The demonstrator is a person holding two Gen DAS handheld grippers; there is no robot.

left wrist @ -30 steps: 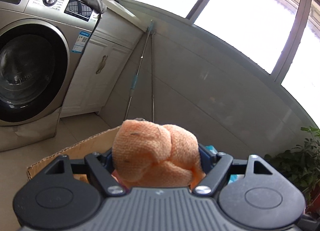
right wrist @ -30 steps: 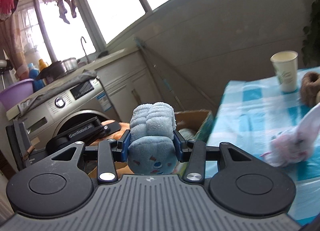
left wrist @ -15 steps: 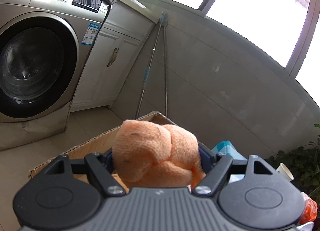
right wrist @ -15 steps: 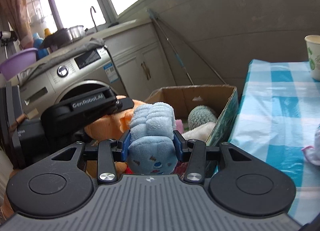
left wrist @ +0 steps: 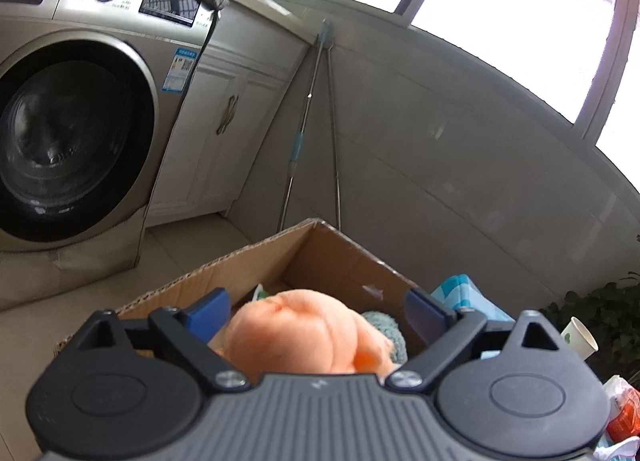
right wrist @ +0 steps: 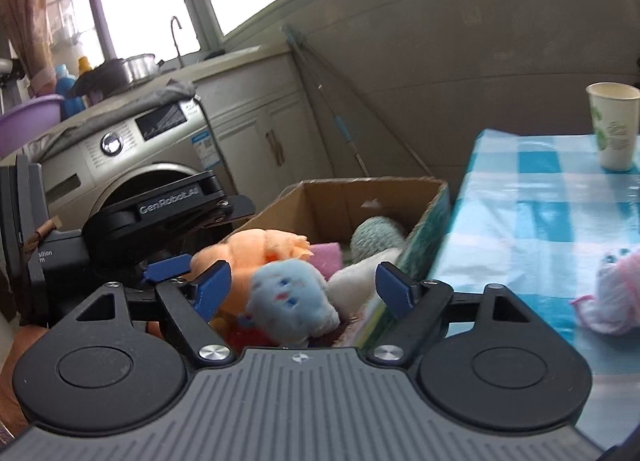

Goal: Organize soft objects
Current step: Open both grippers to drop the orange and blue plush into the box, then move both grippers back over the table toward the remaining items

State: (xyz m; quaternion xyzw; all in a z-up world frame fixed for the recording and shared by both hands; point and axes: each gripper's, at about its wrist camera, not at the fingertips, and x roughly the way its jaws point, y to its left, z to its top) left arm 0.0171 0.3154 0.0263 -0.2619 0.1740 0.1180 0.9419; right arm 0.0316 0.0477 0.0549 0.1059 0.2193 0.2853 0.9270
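Left wrist view: left gripper (left wrist: pixel 316 307) has its jaws opening, and the orange plush (left wrist: pixel 296 331) sits loose between them, pads clear of it on both sides, so it's let go over the cardboard box (left wrist: pixel 224 265).
Right wrist view: right gripper (right wrist: pixel 304 281) jaws opening too, with the blue plush (right wrist: pixel 294 299) blurry between them and not pinched, dropping toward the box.
Box contents: teal knit ball (right wrist: pixel 376 235), a pink block (right wrist: pixel 326 255) and a white plush (right wrist: pixel 358 281) already in there, pile looks pretty high.
Risk 1: I'd guess the blue one could bounce off the pile and go over the near rim, since it's falling right at the edge by the table.
Risk 2: both grippers are close together, so the orange plush might snag a finger.
Leftover: pink-and-white toy (right wrist: pixel 614 289) sits on the checked tablecloth (right wrist: pixel 540 221), near the paper cup (right wrist: pixel 614 125). A careless reach could tip that cup.
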